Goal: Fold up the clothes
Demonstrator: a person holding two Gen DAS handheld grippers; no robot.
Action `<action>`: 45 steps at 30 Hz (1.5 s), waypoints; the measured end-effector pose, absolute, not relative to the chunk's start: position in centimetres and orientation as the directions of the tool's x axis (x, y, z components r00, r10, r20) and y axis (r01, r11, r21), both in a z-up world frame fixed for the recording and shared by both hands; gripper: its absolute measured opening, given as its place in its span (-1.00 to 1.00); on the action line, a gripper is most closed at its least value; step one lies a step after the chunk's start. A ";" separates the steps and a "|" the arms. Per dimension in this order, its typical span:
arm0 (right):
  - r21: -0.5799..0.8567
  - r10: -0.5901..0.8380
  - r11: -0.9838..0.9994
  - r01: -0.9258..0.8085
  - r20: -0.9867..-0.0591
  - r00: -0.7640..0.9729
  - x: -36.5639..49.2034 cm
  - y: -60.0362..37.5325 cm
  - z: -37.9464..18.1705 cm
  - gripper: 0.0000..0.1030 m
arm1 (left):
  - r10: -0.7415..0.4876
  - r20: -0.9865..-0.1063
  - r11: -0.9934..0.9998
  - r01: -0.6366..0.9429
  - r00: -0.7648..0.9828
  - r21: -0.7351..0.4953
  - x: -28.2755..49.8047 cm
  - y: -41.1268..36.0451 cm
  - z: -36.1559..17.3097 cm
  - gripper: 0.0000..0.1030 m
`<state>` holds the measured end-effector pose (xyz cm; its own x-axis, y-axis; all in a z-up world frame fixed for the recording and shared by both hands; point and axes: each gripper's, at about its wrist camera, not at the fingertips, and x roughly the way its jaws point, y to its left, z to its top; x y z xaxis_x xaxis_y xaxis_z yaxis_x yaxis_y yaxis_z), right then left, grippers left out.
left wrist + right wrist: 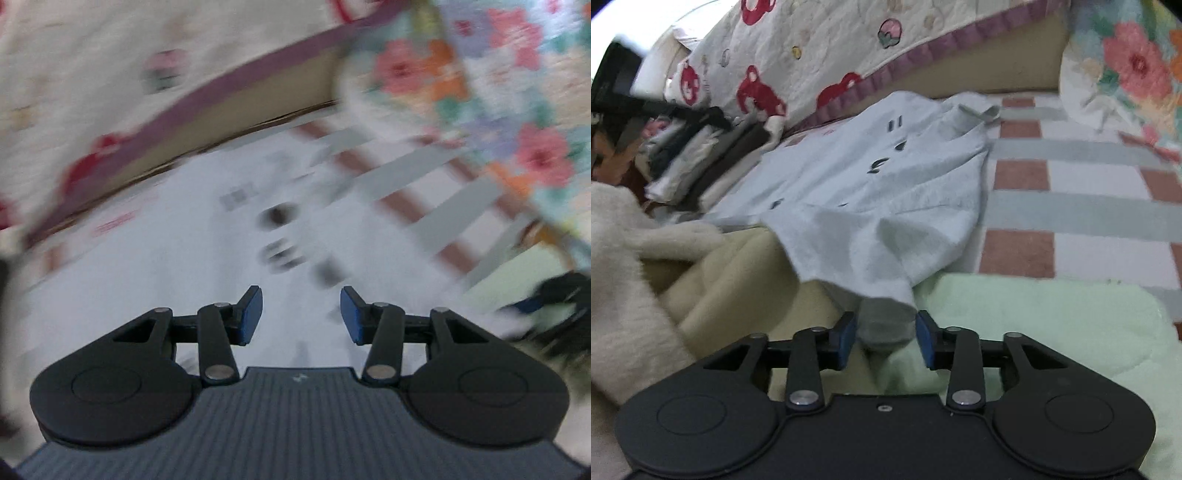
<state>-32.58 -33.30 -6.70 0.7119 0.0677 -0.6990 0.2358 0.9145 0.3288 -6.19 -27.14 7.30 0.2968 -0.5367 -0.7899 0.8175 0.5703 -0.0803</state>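
Pale grey cloth, a T-shirt [871,177] with dark printed marks, lies spread and rumpled across the checked bed cover [1082,206], its collar toward twelve o'clock and a lower corner drooping toward six over a mint-green blanket [1052,321]. That corner hangs between the blue pads of the right hand-held gripper [886,338]; the jaws stand apart on either side of it, not yet pinching, likely placed to take an edge for a fold. At nine o'clock a stack of folded clothes [701,155] sits against the quilted backrest [827,44]. The left hand-held gripper [301,314] hovers over the shirt in a blurred view, jaws wide apart and holding nothing. A floral cushion [1126,70] lies at two o'clock.
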 end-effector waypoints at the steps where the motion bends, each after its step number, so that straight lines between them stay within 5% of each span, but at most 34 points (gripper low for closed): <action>1: 0.297 0.023 0.918 0.264 -0.702 0.712 -32.4 -33.1 -6.9 -0.10 | -0.576 -0.779 0.530 0.839 0.249 -0.124 -6.5 -28.5 6.9 -0.11; 3: 0.345 0.023 0.891 0.296 -0.684 0.729 -32.4 -34.2 -7.3 -0.97 | -0.631 -0.760 0.435 0.882 0.156 -0.180 -7.5 -31.2 6.4 -0.11; 9: 0.505 0.043 0.809 0.300 -0.560 0.827 -32.9 -38.2 -5.6 -0.94 | -0.600 -0.798 0.210 0.973 0.051 -0.095 -12.0 -33.4 4.2 -0.10; 22: 0.457 0.009 0.848 0.268 -0.518 0.855 -30.1 -39.4 -1.9 -0.94 | -0.562 -0.827 0.155 0.983 0.003 -0.102 -13.6 -34.8 1.4 0.07; 23: 0.468 0.019 0.846 0.256 -0.506 0.862 -30.0 -39.3 -1.5 -0.94 | -0.560 -0.828 0.152 0.984 0.005 -0.097 -13.7 -35.1 1.1 -0.19; 24: 0.480 0.029 0.843 0.243 -0.492 0.870 -30.2 -39.2 -1.3 -0.94 | -0.559 -0.829 0.150 0.984 0.006 -0.093 -13.7 -35.3 0.9 -0.93; 26: 0.490 0.037 0.843 0.221 -0.462 0.886 -30.6 -39.0 -1.1 -0.94 | -0.578 -0.816 0.190 0.971 -0.009 -0.145 -13.0 -35.2 0.7 -0.98; 33: 0.382 -0.054 0.872 0.305 -0.545 0.837 -31.3 -38.8 -3.1 -0.51 | -0.682 -0.730 0.318 0.888 -0.030 -0.333 -9.7 -32.4 1.6 -0.98; 36: 0.458 -0.004 0.839 0.295 -0.537 0.844 -32.0 -39.3 -4.2 -0.43 | -0.704 -0.710 0.335 0.877 -0.009 -0.343 -9.3 -31.7 1.9 -0.98; 41: 0.541 0.077 0.813 0.216 -0.468 0.881 -33.2 -38.4 -5.0 -0.02 | -0.722 -0.692 0.305 0.891 -0.014 -0.336 -9.3 -31.6 2.6 -0.98; 45: 0.445 0.093 0.868 0.221 -0.582 0.808 -31.4 -36.8 -6.9 0.04 | -0.731 -0.682 0.306 0.880 -0.028 -0.363 -8.9 -31.5 3.0 -0.98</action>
